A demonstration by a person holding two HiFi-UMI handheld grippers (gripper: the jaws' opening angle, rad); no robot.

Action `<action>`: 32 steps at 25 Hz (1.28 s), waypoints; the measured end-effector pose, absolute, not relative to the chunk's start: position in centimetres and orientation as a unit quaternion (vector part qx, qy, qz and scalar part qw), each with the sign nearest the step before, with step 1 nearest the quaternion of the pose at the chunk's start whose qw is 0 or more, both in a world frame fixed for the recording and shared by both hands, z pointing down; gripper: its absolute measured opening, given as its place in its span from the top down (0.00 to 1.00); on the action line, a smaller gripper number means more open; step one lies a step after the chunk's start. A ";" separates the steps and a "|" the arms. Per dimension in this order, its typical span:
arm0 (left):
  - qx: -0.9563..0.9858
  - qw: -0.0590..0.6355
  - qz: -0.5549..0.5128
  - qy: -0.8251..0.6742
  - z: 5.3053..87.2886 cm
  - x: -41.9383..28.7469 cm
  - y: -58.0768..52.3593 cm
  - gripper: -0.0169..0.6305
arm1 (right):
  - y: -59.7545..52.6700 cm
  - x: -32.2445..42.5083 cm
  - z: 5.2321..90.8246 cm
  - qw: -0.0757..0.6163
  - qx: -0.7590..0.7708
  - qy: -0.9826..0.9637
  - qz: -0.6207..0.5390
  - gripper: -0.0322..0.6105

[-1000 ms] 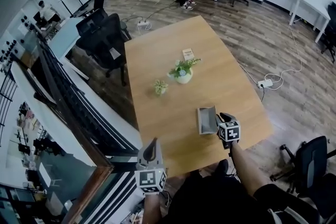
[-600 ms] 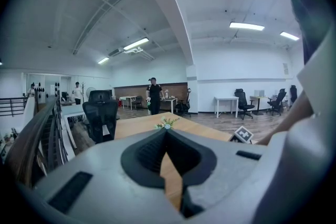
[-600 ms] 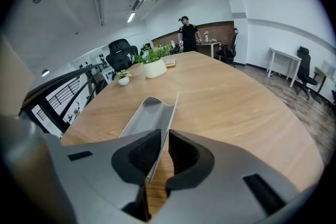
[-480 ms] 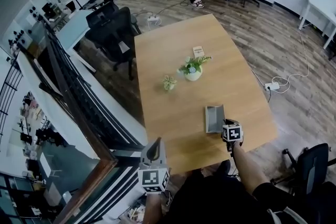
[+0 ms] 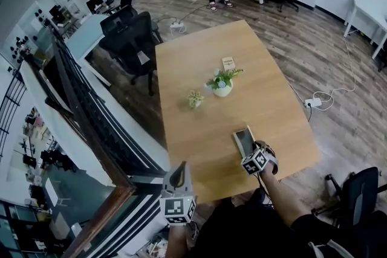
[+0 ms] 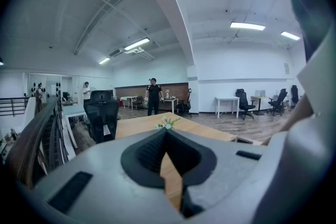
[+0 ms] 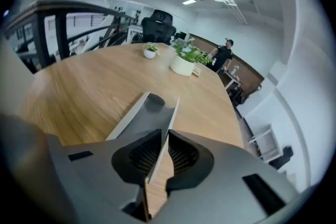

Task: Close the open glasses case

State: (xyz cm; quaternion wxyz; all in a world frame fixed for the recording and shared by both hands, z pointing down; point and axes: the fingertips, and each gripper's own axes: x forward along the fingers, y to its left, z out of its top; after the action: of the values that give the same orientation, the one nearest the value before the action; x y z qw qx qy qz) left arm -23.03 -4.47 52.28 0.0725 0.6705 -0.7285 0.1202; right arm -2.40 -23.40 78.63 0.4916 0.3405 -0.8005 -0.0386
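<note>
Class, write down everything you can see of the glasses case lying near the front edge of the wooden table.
The glasses case is grey, matte and looks rigid: a long trough with a rounded far end. It is open. In the right gripper view one flat flap slopes out to the left, while a thin wall stands nearly upright. It lies on the wooden table, near the person's edge. The right gripper is shut on that upright wall. Nothing shows inside the case.
</note>
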 end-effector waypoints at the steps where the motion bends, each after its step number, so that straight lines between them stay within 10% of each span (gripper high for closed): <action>1: 0.671 0.072 0.120 -0.728 52.2 -23.0 -4.5 0.98 | -23.1 -2.7 78.7 0.507 0.333 -0.791 -0.076 0.87; 16: 0.675 0.074 0.121 -0.724 52.4 -22.2 -5.0 0.98 | -18.6 -6.1 79.5 0.550 0.210 -0.774 -0.232 0.78; 32: 0.677 0.075 0.120 -0.722 52.6 -21.8 -5.3 0.98 | -18.2 -6.9 78.9 0.403 0.198 -0.887 0.113 0.84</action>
State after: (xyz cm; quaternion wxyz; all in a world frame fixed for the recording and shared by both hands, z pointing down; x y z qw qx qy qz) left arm -21.76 -5.26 52.56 0.0751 0.6774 -0.7218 0.1203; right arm -6.95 -18.20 78.89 0.4027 0.1979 -0.8866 0.1128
